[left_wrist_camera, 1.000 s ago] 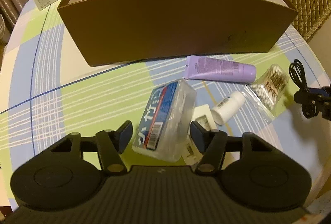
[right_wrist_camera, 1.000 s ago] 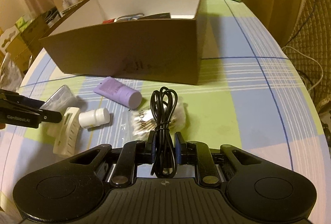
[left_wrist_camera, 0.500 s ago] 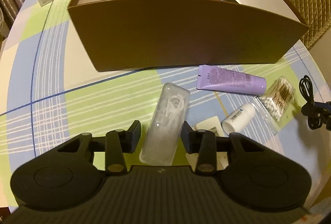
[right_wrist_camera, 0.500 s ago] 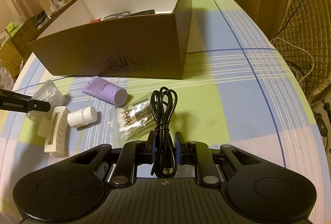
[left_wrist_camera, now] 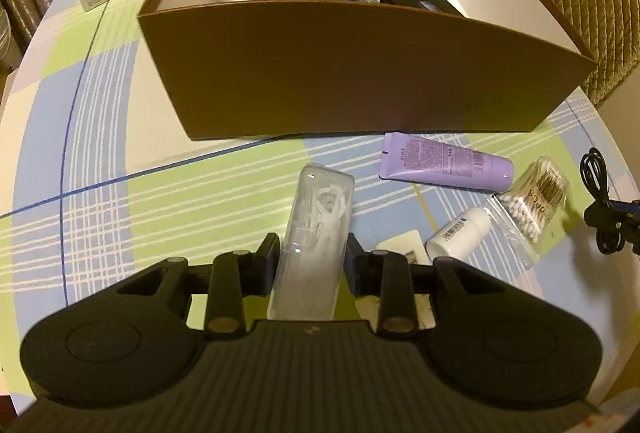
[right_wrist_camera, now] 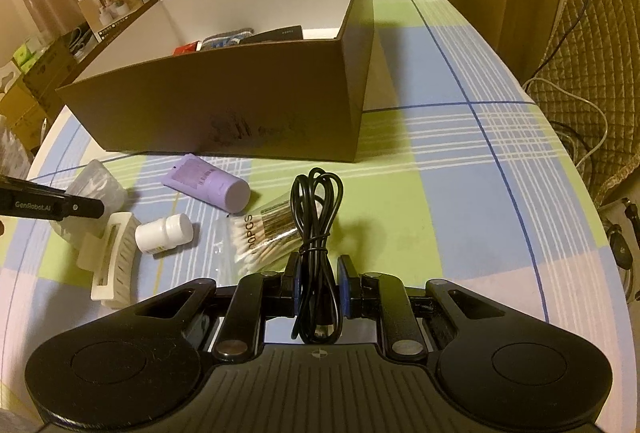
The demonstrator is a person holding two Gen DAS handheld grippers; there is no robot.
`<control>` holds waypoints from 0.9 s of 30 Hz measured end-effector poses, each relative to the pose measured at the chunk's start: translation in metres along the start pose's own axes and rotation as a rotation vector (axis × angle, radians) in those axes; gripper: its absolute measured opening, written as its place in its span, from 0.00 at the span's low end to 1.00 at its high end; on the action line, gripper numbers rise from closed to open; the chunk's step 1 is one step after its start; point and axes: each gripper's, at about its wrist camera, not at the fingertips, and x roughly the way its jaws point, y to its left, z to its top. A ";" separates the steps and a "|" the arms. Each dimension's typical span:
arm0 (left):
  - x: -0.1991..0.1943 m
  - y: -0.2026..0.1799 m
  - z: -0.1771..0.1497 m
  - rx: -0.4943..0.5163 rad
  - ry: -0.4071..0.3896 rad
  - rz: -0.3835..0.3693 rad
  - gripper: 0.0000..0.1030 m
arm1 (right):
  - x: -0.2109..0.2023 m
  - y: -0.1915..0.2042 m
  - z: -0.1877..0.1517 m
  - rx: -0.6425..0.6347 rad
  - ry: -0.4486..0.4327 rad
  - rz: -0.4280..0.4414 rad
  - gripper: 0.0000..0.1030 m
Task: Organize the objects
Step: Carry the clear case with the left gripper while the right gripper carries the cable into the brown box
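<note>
I've got both hands loaded and parked short of the big brown cardboard box with white inside walls (left_wrist_camera: 360,73), which fills the upper half of both views. It's clearly the drop target: a red packet, a striped knit piece and a black flat item already lie on its floor.

Left gripper (left_wrist_camera: 312,261): jaws closing on the clear plastic oblong case of white floss picks (left_wrist_camera: 316,229), bottom centre of the left view. Pads sit against its long sides, case pointing straight out toward the box wall. I grip it near its near end so the far end can clear the rim. Can't tell if it's off the tablecloth yet; fisheye hides the underside.

Right gripper (right_wrist_camera: 318,281): clamped tight on the coiled black cable (right_wrist_camera: 318,229), bottom centre of the right view. Loop sticks out forward, tied waist between the pads, so it won't unravel.

Left on the checked tablecloth (right_wrist_camera: 460,193), all just in front of the box:
- lilac squeeze tube (left_wrist_camera: 444,163)
- clear bag of cotton swabs (left_wrist_camera: 532,199)
- small white bottle (left_wrist_camera: 460,235)
- cream plastic hair claw (right_wrist_camera: 112,261), lower left of the right view

Those stay loose because both grippers are full.
</note>
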 end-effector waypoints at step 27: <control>-0.083 0.006 0.025 -0.058 -0.216 0.004 0.27 | -0.038 0.018 0.038 -0.029 -0.114 0.104 0.15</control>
